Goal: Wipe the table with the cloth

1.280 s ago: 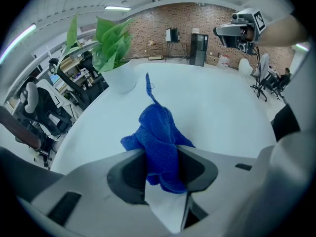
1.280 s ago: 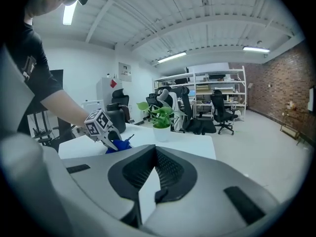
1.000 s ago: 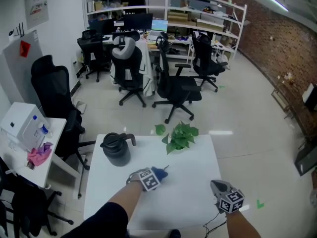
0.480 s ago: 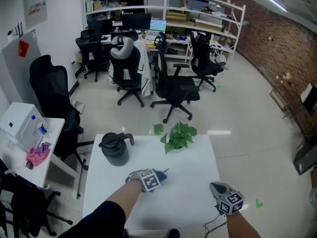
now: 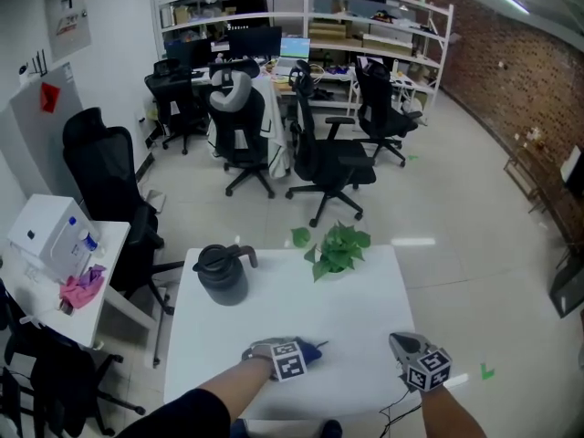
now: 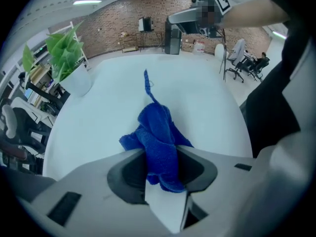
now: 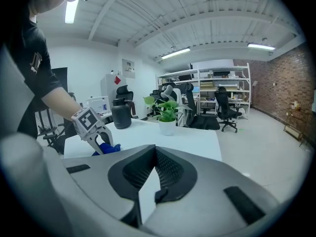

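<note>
Blue cloth (image 6: 158,144) lies bunched on the white desk (image 5: 365,290), close to the near edge and about halfway along it, with a thin tail of fabric trailing away across the bare top. The left hand-held gripper (image 6: 161,154) points steeply down at it, and its jaws are partly closed and pinched on the cloth from both sides, so the fabric fills the gap between them. In the head view this hand-held gripper (image 5: 301,354) sits over the cloth (image 5: 312,351), with the person's dark-sleeved forearm reaching in from the near edge.

The right hand-held gripper (image 5: 404,341) is held over the desk's near right corner, well apart from the cloth. Its own view shows the jaws (image 7: 154,152) brought together at the tips with nothing between them, and beyond them the left one over the cloth (image 7: 106,149).

A potted plant (image 5: 338,249) stands at the far edge, towards the right, and a black jug (image 5: 222,276) stands near the far left corner. Black office chairs (image 5: 333,158) are on the floor beyond the desk, with white shelves (image 5: 365,26) behind them. A small side table (image 5: 55,308) to the left carries a white box and a pink rag.
</note>
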